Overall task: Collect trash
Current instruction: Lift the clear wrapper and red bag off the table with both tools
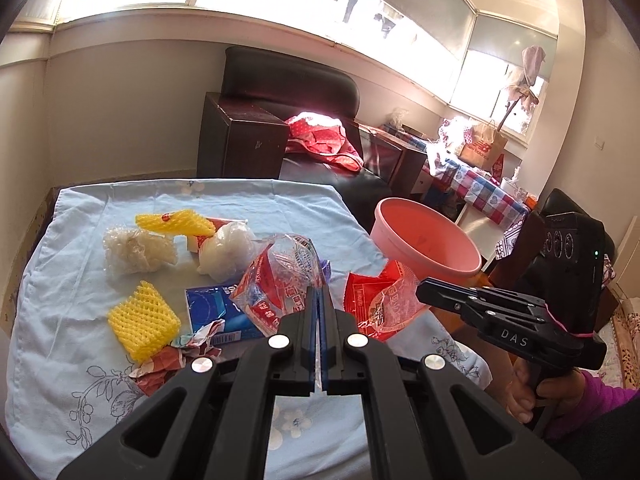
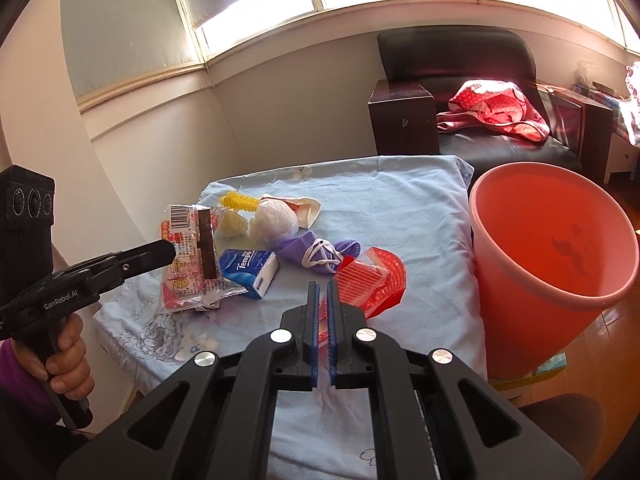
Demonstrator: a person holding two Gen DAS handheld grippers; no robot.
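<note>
My left gripper (image 1: 320, 294) is shut on a clear wrapper with red print (image 1: 276, 276), held just above the blue cloth. The right wrist view shows the same wrapper (image 2: 186, 256) hanging from that gripper's tip (image 2: 170, 252). My right gripper (image 2: 322, 288) is shut on a red foil wrapper (image 2: 372, 280), which also appears in the left wrist view (image 1: 376, 300) at the right gripper's tip (image 1: 422, 290). A pink bucket (image 2: 552, 248) stands off the table's right edge, close to the red wrapper.
On the light blue tablecloth (image 1: 72, 280) lie yellow foam nets (image 1: 142, 320), a white plastic bag (image 1: 224, 248), a blue tissue pack (image 2: 250, 268), a purple mask (image 2: 316, 252) and crumpled paper (image 1: 164, 364). A dark armchair (image 1: 280, 92) stands behind the table.
</note>
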